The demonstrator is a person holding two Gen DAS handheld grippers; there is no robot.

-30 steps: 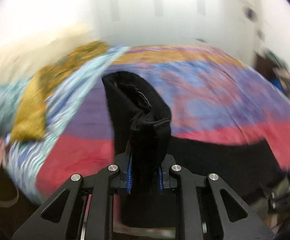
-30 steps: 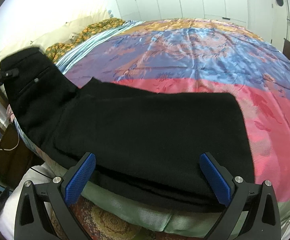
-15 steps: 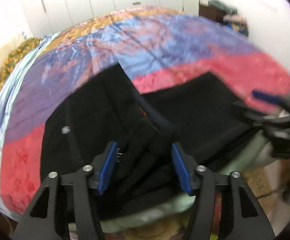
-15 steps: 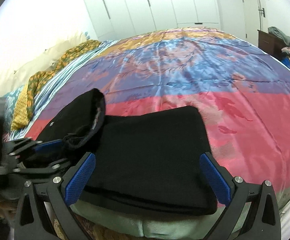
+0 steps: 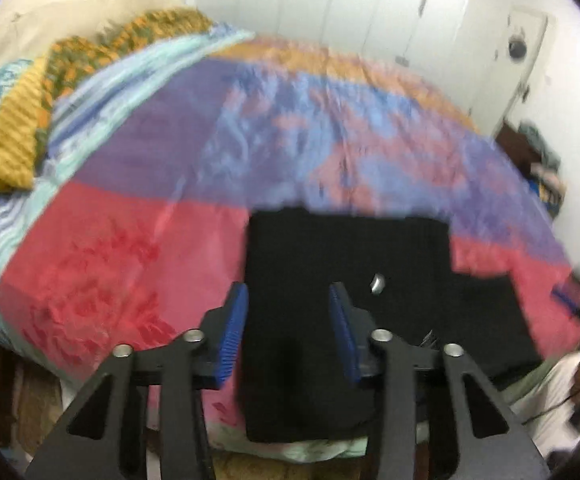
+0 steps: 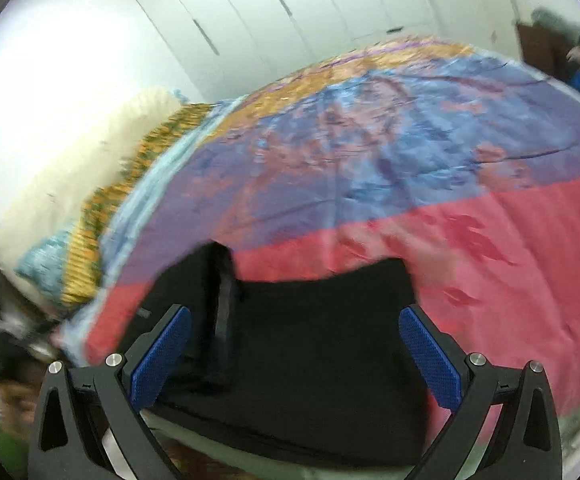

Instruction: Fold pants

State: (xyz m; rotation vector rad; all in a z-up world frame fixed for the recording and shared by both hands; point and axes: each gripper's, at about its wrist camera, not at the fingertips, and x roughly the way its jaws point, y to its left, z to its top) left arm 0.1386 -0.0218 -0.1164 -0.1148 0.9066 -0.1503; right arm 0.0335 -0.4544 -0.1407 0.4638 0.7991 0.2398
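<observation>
a wide bed (image 5: pixel 138 264) fills most of the room, its bedspread (image 6: pixel 430 152) banded in red, purple, blue and orange. patterned pillows (image 5: pixel 10 144) in mustard and teal lie at the bed's left end, with a cream one (image 6: pixel 90 168) beside them. white wardrobe doors (image 5: pixel 330 4) line the far wall. a dark cabinet (image 5: pixel 510 140) heaped with clothes stands at right.

Both fisheye views are motion-blurred and bowed at the rims, with the plain white wall (image 6: pixel 50 92) glaring overexposed.
</observation>
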